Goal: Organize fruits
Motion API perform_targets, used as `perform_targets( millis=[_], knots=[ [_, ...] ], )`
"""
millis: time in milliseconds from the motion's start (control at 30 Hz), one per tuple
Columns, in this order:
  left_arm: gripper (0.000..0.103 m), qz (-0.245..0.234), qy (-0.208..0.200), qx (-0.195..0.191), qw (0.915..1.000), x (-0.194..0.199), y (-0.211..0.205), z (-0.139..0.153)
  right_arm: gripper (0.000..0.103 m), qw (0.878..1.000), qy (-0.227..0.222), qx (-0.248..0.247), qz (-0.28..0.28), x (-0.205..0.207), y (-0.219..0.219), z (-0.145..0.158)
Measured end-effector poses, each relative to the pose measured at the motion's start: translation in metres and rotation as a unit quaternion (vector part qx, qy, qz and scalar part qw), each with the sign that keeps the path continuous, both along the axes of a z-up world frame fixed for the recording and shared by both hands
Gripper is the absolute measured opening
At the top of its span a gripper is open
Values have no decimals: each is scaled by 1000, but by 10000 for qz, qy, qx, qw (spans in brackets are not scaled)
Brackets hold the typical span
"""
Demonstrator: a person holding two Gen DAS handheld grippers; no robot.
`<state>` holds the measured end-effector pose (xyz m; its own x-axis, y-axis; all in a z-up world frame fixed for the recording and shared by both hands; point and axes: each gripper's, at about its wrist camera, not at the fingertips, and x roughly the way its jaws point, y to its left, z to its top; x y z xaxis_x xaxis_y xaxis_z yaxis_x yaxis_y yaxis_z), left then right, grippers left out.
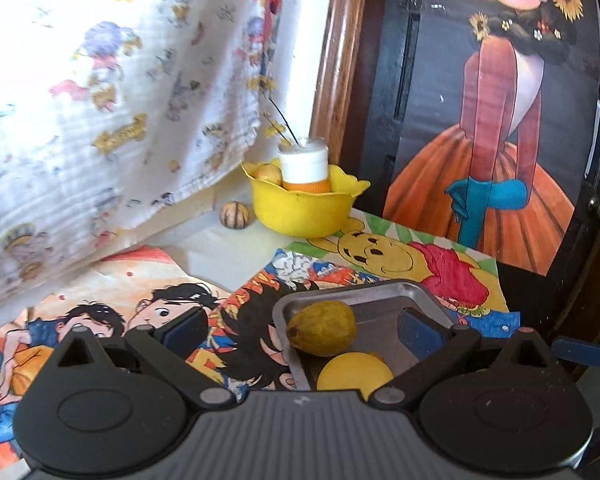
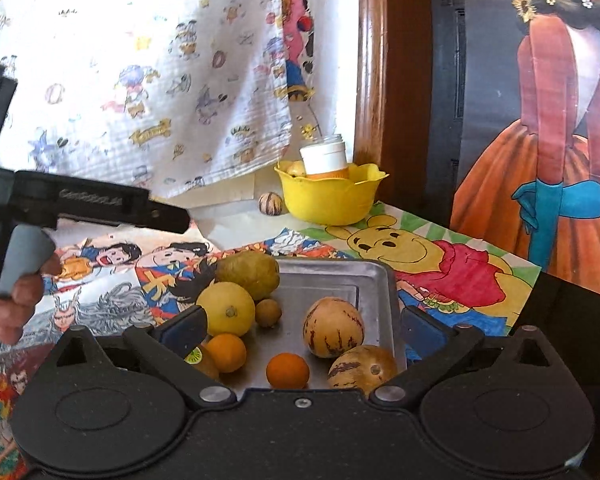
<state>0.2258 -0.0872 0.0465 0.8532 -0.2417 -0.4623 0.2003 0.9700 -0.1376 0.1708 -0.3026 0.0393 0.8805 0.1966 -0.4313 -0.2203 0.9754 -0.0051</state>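
A metal tray (image 2: pixel 376 280) lies on drawings and holds several fruits: a greenish lemon (image 2: pixel 248 274), a yellow lemon (image 2: pixel 226 308), a small brown fruit (image 2: pixel 267 312), two striped melons (image 2: pixel 333 326), two oranges (image 2: pixel 287 370) and a stickered kiwi (image 2: pixel 198 360). My right gripper (image 2: pixel 302 330) hangs open just above the tray's near side, with nothing gripped. My left gripper (image 1: pixel 300 330) is open over the tray's left corner (image 1: pixel 420 296), with the greenish lemon (image 1: pixel 322 328) and yellow lemon (image 1: pixel 354 372) lying loose between its fingers.
A yellow bowl (image 2: pixel 328 200) at the back holds a white-capped orange bottle (image 2: pixel 324 158) and a small fruit (image 1: pixel 269 172). A striped fruit (image 2: pixel 270 203) lies beside it. A printed cloth (image 2: pixel 140 80) hangs on the left, a painted panel (image 2: pixel 540 160) on the right. A hand (image 2: pixel 16 300) holds the left tool.
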Motion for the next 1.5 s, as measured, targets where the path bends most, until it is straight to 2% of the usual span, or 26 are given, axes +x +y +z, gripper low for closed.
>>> perform_targets(
  millis=[200,533,933,1300,1500],
  knots=[
    [103,136,-81,-5,9999,-24,10,3,102,9995,-121,202,-205,-16,3,7],
    [103,516,-154,-347,9979,-60,39,3,102,9984,-249,340,-377,-38,14,12],
    [103,753,-429,-186,9961,-101,56,2,102,9965,-535,272,-577,-72,31,19],
    [103,964,-428,-366,9938,-130,76,-5,102,9942,-750,193,-741,-100,43,19],
    [103,1041,-478,-338,9928,-147,84,-10,102,9927,-827,223,-846,-116,47,16]
  ],
)
